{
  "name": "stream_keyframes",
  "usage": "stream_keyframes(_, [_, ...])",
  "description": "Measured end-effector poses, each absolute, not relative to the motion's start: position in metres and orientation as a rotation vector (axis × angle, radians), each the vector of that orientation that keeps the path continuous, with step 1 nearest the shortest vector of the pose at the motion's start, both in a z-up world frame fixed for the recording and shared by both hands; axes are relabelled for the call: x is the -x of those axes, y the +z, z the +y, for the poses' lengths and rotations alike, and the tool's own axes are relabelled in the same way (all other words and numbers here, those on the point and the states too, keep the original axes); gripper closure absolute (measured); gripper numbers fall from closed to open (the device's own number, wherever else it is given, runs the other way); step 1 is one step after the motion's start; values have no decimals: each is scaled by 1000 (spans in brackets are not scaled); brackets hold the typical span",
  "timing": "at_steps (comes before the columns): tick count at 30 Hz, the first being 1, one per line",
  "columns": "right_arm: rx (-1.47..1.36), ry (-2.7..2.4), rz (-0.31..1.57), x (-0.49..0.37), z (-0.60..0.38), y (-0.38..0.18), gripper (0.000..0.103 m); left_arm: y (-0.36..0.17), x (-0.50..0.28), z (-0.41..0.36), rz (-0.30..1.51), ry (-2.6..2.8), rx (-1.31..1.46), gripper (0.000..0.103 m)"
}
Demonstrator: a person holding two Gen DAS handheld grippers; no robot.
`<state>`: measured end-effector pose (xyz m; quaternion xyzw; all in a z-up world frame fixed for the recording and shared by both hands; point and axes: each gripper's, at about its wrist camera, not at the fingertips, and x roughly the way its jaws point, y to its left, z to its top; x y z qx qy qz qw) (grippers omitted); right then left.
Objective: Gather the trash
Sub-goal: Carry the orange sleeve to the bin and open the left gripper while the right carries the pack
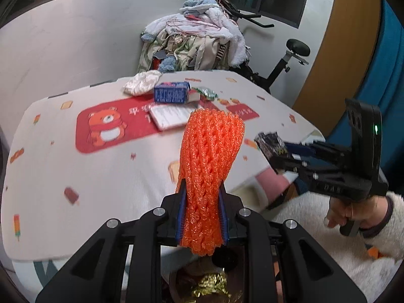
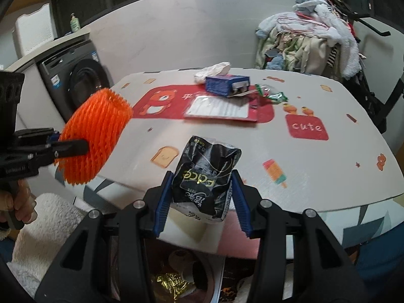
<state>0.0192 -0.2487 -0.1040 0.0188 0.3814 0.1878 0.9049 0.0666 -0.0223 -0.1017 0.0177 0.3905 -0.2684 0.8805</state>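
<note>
Left hand-held gripper (image 1: 202, 207): blue pads clamped on the lower part of an orange foam net sleeve (image 1: 212, 149), the jaws pinching it into a narrow waist while the free end flares open above; a soft, springy thing, so a tight squeeze near one end looks like the way to keep it from slipping. Right hand-held gripper (image 2: 202, 197): pads closed against the two sides of a crumpled black snack wrapper (image 2: 207, 176), jaws wider apart because the packet is bulkier; print reads upside down, so it is held by what was likely its top. Both pieces of trash are off the worktop (image 1: 63, 156) and held over its near edge, at 6 o'clock in each wrist view. Below, between the gripper frames, a dark container (image 2: 192, 275) with gold foil (image 2: 169, 284) in it shows partly; judged to be the bin, which would explain why both loads hang here past the edge. Cannot tell its full outline. From the left wrist view the right gripper sits at 3 o'clock, gripped by a hand (image 1: 351, 212) in a fluffy white sleeve. Left on the worktop toward 12 o'clock: a blue carton (image 2: 227, 85), a flat white packet (image 2: 219, 108) just in front of it, a green wrapper (image 2: 272, 94) beside it, a crumpled white tissue (image 2: 212, 72) behind. Judgement: two items ready to drop, four or so not yet collected. Risk: the net may cling to the ribbed pads on release
</note>
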Motion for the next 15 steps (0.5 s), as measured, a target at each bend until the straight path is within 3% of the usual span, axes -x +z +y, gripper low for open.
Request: stream_keyframes(15, [-14, 427, 804, 16, -233, -109, 56, -189, -1, -40, 1040, -646, -178, 80])
